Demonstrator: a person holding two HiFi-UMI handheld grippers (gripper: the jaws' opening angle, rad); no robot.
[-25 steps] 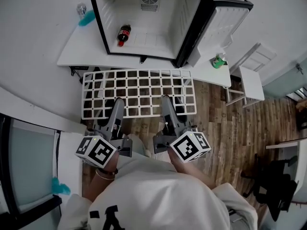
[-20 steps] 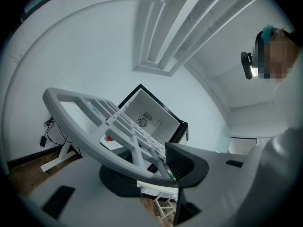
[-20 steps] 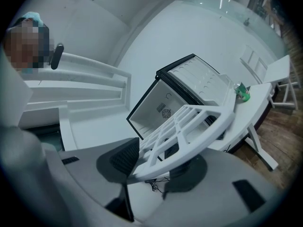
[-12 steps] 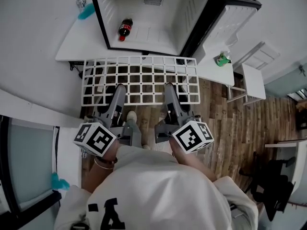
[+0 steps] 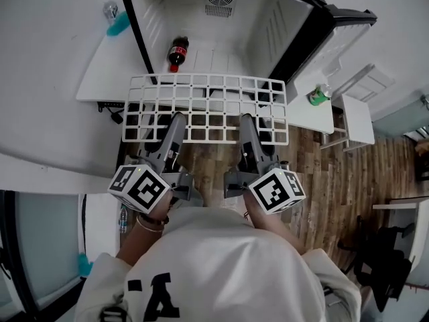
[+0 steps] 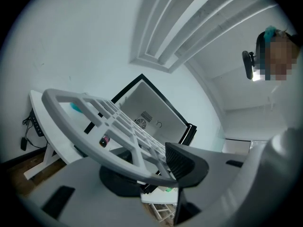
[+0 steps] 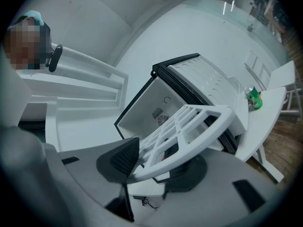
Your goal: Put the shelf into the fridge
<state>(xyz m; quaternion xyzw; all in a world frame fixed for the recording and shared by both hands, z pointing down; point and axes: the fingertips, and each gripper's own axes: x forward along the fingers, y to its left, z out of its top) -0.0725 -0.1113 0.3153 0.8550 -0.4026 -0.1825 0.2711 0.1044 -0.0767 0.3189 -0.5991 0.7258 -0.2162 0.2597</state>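
A white grid shelf (image 5: 204, 107) is held level in front of the open fridge (image 5: 221, 29), its far edge at the fridge's opening. My left gripper (image 5: 177, 121) is shut on the shelf's near edge left of centre, and my right gripper (image 5: 247, 122) is shut on it right of centre. In the left gripper view the shelf (image 6: 113, 129) runs between the dark pads (image 6: 182, 163) toward the fridge (image 6: 147, 110). The right gripper view shows the shelf (image 7: 189, 134) clamped the same way, with the fridge (image 7: 163, 105) behind. A cola bottle (image 5: 176, 52) lies on the fridge's floor.
The fridge stands on a white table (image 5: 100, 72); its door (image 5: 332, 39) hangs open to the right. A teal item (image 5: 118, 23) sits at the table's left, a green can (image 5: 319, 95) at its right. A small white side table (image 5: 355, 116) stands on the wooden floor.
Both grippers have carried the shelf forward toward the fridge; its far edge now reaches the fridge's opening above the table. The grips are unchanged.
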